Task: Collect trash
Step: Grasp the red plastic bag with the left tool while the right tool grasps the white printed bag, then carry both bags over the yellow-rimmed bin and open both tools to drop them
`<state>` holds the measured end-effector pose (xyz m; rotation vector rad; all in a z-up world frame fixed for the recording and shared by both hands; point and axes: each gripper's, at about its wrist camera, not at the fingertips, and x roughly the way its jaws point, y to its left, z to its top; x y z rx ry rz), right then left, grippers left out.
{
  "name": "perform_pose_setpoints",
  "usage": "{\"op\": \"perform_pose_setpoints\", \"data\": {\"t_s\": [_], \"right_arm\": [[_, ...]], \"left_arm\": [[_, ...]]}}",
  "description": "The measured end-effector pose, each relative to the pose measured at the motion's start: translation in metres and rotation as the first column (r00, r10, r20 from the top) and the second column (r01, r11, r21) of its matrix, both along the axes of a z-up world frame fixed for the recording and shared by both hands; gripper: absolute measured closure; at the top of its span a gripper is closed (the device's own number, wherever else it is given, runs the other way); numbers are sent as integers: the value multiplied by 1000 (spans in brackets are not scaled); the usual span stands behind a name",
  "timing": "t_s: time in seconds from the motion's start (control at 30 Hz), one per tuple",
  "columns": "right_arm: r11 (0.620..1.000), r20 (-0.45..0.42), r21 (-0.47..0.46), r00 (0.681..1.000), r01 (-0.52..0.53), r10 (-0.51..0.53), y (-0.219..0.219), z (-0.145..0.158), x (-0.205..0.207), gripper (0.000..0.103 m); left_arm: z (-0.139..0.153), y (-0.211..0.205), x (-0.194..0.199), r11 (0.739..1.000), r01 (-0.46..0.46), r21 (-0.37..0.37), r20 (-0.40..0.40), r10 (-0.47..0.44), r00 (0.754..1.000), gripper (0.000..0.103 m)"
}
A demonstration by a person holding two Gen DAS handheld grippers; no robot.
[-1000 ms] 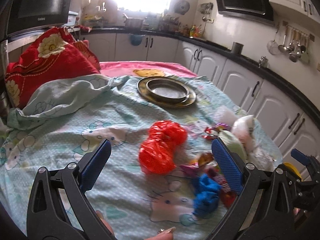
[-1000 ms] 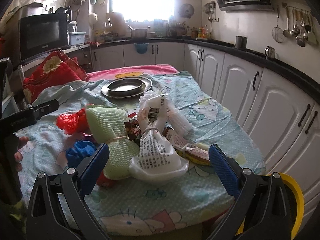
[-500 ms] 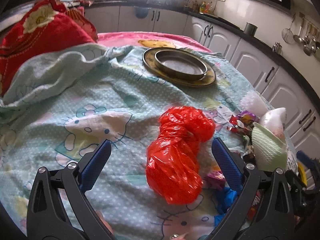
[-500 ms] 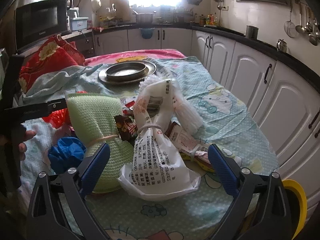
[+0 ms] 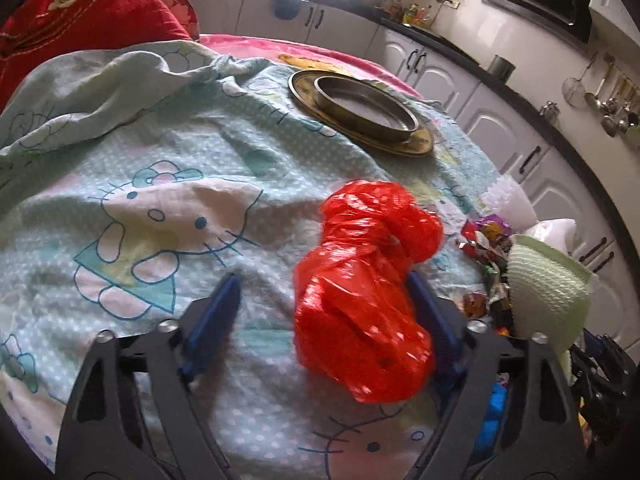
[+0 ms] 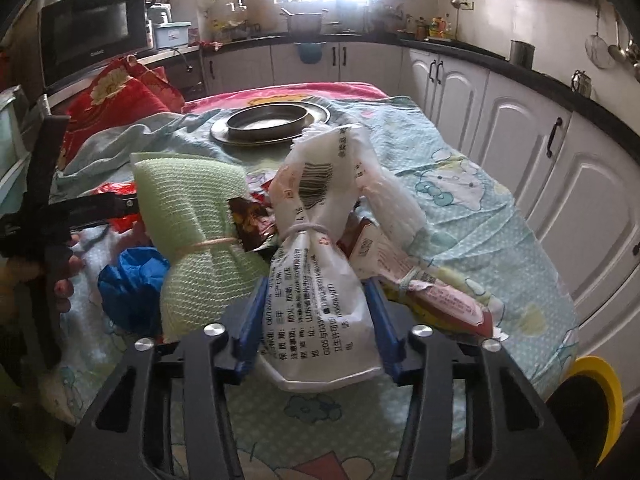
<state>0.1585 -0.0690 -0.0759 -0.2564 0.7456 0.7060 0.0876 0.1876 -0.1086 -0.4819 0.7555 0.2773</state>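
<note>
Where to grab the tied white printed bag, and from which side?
Take the white printed bag on its full lower half, below the tie, coming from its base end. It lies lengthwise toward the right hand-held gripper, whose closing jaws already straddle it.

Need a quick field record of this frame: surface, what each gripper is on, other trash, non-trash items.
surface: cartoon-cat bedsheet
left gripper: jaws just closing around red plastic bag; left pad not touching yet
right gripper: jaws just closing, pads against white printed bag
other trash: green mesh bundle, blue plastic bag, candy wrappers
non-trash: metal pan on round tray, red floral pillow
</note>
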Motion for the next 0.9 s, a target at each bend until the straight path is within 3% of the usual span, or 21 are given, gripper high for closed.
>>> {"op": "perform_pose_setpoints", "data": {"t_s": [0.07, 0.13, 0.23, 0.6, 0.9], "right_arm": [[1000, 6, 1, 1000, -3, 3, 0, 1, -3, 62], [1000, 6, 11, 1000, -4, 4, -1, 3, -5, 64], [999, 4, 30, 1000, -15, 15, -4, 6, -8, 66], [996, 47, 80, 999, -31, 27, -17, 30, -25, 66], [988, 87, 149, 995, 40, -53, -55, 61, -28, 66]], "left_arm": [[2, -3, -1, 1000, 23, -2, 11, -23, 1000, 50], [3, -7, -2, 999, 45, 0, 22, -45, 999, 70], [8, -11, -7, 998, 60, 17, 44, -61, 997, 79], [52, -18, -37, 998, 39, 56, 176, -48, 983, 83], [91, -54, -46, 989, 115, 97, 263, -136, 955, 83]]}}
